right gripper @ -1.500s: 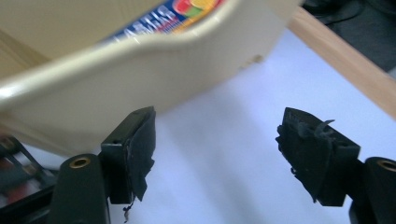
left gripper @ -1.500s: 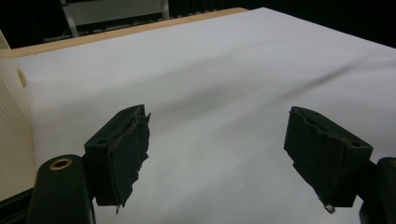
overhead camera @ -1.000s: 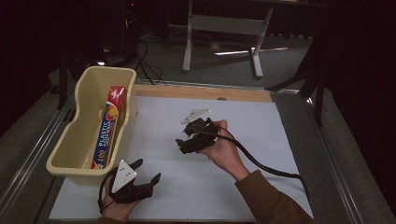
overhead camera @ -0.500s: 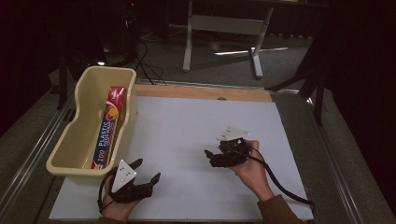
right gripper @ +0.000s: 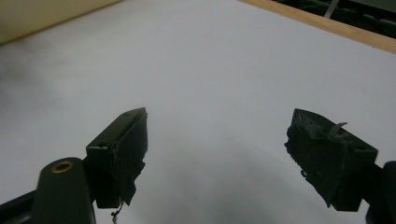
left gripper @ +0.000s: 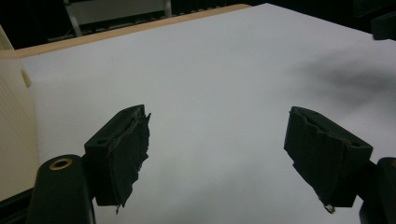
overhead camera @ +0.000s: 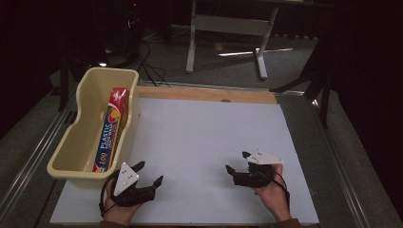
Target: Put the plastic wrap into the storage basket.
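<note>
A cream plastic bin [overhead camera: 62, 160] stands at the left of the white table sheet [overhead camera: 204, 128], with a red and blue box of plastic wrap [overhead camera: 110, 128] lying inside it. My left gripper [overhead camera: 149, 172] rests at the near left beside the bin's front corner, open and holding nothing. In the left gripper view, the left gripper [left gripper: 217, 158] has only bare sheet between its pads. My right gripper [overhead camera: 236, 161] sits low at the near right. Its jaws have just been opening and stand wide, as the right gripper view of the right gripper [right gripper: 215, 158] confirms, with nothing between them.
A wooden strip [overhead camera: 204, 93] borders the sheet's far edge. Beyond it a metal table stand [overhead camera: 228, 28] and cables lie on the dark floor. Metal rails [overhead camera: 332, 156] run along both sides of the table. The bin wall [left gripper: 11, 130] is close on the left gripper's left.
My right hand has pulled back from the middle of the sheet to the near right and sunk lower. The left hand has stayed put.
</note>
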`<action>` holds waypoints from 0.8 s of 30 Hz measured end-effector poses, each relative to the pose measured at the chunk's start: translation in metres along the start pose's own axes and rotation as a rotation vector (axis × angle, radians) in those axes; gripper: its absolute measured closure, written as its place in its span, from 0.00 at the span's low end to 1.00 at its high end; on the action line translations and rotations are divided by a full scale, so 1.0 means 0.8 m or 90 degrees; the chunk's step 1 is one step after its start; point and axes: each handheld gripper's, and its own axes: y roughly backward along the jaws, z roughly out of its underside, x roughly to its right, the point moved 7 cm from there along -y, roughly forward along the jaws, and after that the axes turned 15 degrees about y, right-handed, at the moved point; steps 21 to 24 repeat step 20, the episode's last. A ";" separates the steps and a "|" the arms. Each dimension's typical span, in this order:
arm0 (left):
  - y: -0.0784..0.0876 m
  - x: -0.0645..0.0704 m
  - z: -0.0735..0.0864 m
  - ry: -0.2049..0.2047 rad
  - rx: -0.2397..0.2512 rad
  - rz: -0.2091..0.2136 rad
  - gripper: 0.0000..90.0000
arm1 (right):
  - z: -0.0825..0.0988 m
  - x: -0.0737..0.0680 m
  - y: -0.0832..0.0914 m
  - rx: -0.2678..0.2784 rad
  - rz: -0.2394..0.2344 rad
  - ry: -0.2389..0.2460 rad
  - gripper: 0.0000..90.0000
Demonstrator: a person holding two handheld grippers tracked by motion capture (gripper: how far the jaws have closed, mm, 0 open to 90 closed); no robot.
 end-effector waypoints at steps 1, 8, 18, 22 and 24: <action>0.000 0.000 0.000 0.000 0.001 0.000 0.24 | 0.002 0.000 0.003 0.009 -0.001 -0.007 0.22; 0.001 0.000 0.000 0.001 0.002 0.000 0.24 | 0.020 0.003 0.022 0.032 0.018 -0.010 0.21; -0.003 0.002 0.003 -0.004 -0.009 0.000 0.24 | 0.049 0.010 0.041 0.038 0.029 -0.043 0.17; -0.007 0.002 0.005 -0.005 -0.017 0.000 0.24 | 0.053 0.013 0.041 0.038 0.032 -0.043 0.16; -0.007 0.002 0.005 -0.005 -0.017 0.000 0.24 | 0.053 0.013 0.041 0.038 0.032 -0.043 0.16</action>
